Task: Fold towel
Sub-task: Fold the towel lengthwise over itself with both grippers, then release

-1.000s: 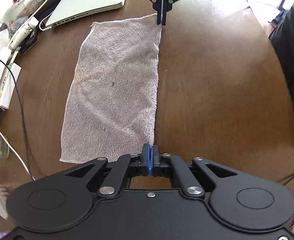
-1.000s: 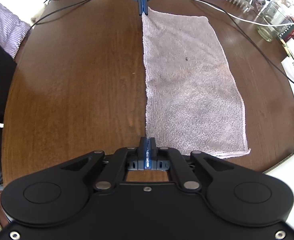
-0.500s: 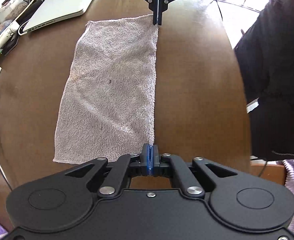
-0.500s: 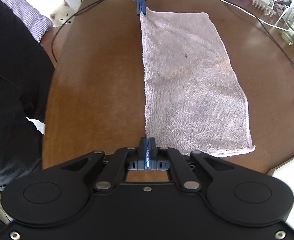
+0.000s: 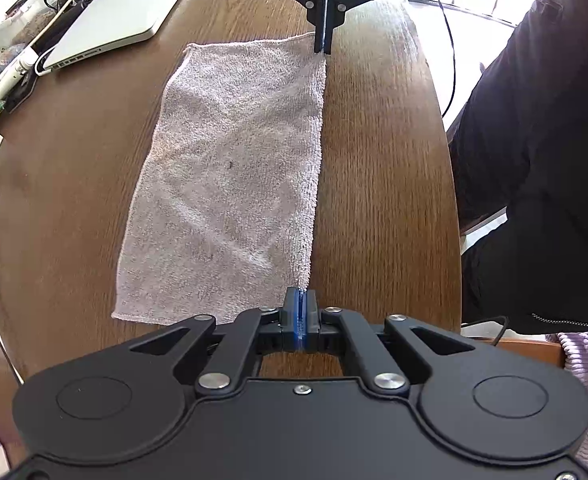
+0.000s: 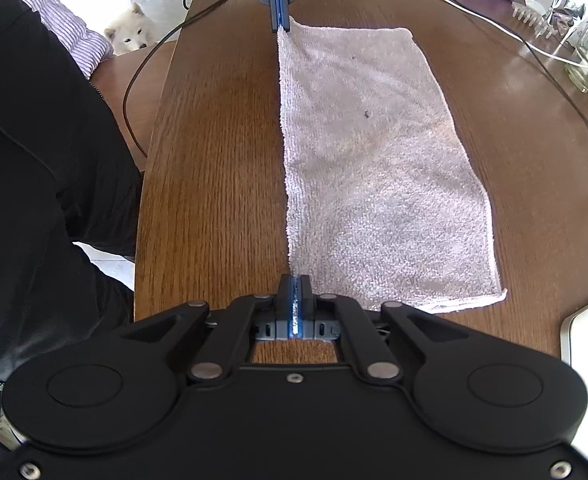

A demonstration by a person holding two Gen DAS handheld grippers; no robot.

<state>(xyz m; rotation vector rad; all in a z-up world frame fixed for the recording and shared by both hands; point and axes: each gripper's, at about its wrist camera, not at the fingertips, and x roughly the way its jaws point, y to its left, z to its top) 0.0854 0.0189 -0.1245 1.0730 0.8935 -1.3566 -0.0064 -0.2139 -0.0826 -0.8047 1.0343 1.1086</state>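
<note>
The worktop point(image 5: 382, 184) is a broad oval of dark brown wood with strong straight grain, smooth and hard, so cloth should slide over it easily. On it lies the towel point(image 5: 229, 176), a pale pinkish-grey terry rectangle, looped and nubbly, with a thin hemmed border and a small dark speck near its middle. It rests flat and single-layered as far as the views show, with soft ripples across the pile; the long edge on the person's side is drawn straight between the two tools.

The left hand-held gripper point(image 5: 301, 310) is clenched on one corner of that edge, and the right hand-held gripper point(image 6: 294, 298) is clenched on the other corner. Whether the pinched corners are raised off the wood or only just touching it is hard to tell from these angles.

The step in hand looks like the first fold. To do it well, I would lift both corners together to the same height, keep the edge taut but not stretched, and carry it across to the far long edge so the hems meet squarely. Moving one side faster would skew the fold. Terry is limp and grabs itself, so lay it down gently and let go only once the corners align.

A closed silver laptop point(image 5: 105, 16) and white cables point(image 6: 494, 20) lie beyond the far side, well apart from the cloth.
</note>
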